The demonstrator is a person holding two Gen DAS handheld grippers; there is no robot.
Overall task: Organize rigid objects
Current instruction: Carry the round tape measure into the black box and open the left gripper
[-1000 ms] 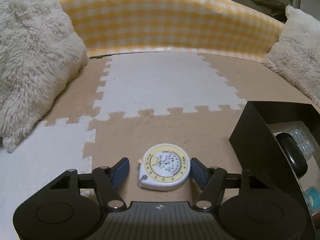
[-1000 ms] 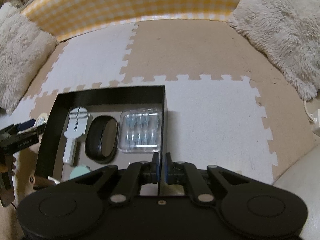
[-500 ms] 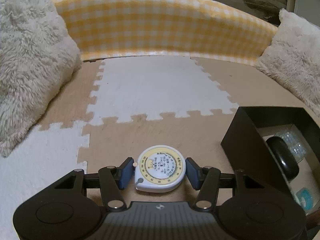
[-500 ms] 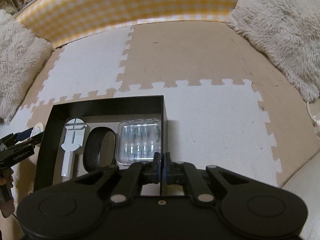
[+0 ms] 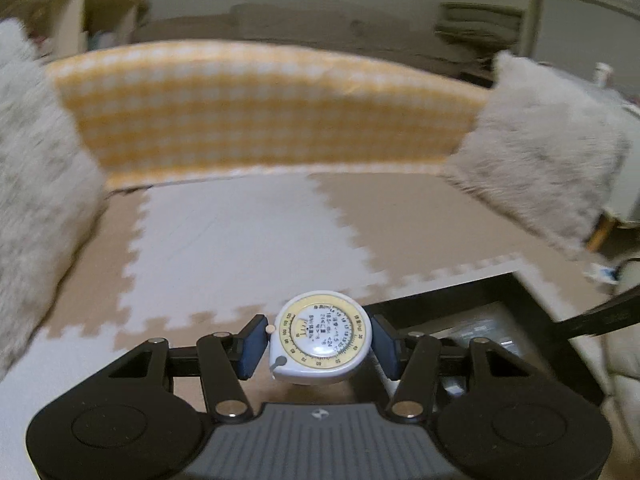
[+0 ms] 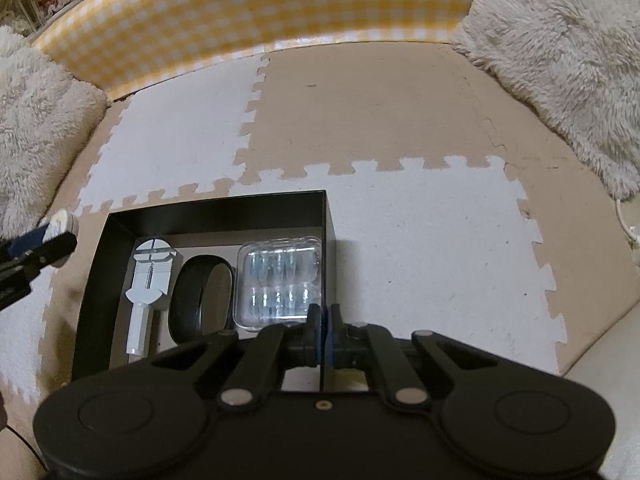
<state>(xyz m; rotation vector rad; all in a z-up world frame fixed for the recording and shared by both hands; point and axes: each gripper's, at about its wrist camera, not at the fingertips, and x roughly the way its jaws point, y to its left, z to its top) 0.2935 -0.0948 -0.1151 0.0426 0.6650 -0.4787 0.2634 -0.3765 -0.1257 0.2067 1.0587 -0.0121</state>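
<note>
The left gripper [image 5: 319, 345] holds the tape measure [image 5: 320, 342] in the air. The right gripper [image 6: 322, 322] pinches the wall of the black box [image 6: 216, 207].

I'm seeing the right gripper [image 6: 323, 322] pinching the right wall of the black box [image 6: 216, 208], jaws closed on the thin edge. Inside the box, left to right: a white tool [image 6: 148, 280] lying lengthwise, a black oval case [image 6: 200, 298], and a clear blister pack [image 6: 280, 284] sitting against the right wall. The box is resting on the foam mat [image 6: 420, 240], straddling white and tan tiles. At far left the left gripper [image 6: 38, 246] is poking in, holding a white round thing [image 6: 62, 220] just outside the box's left wall. Fluffy cushions [image 6: 560, 60] are lying at both sides, with a yellow checked panel [image 6: 260, 8] behind.
</note>
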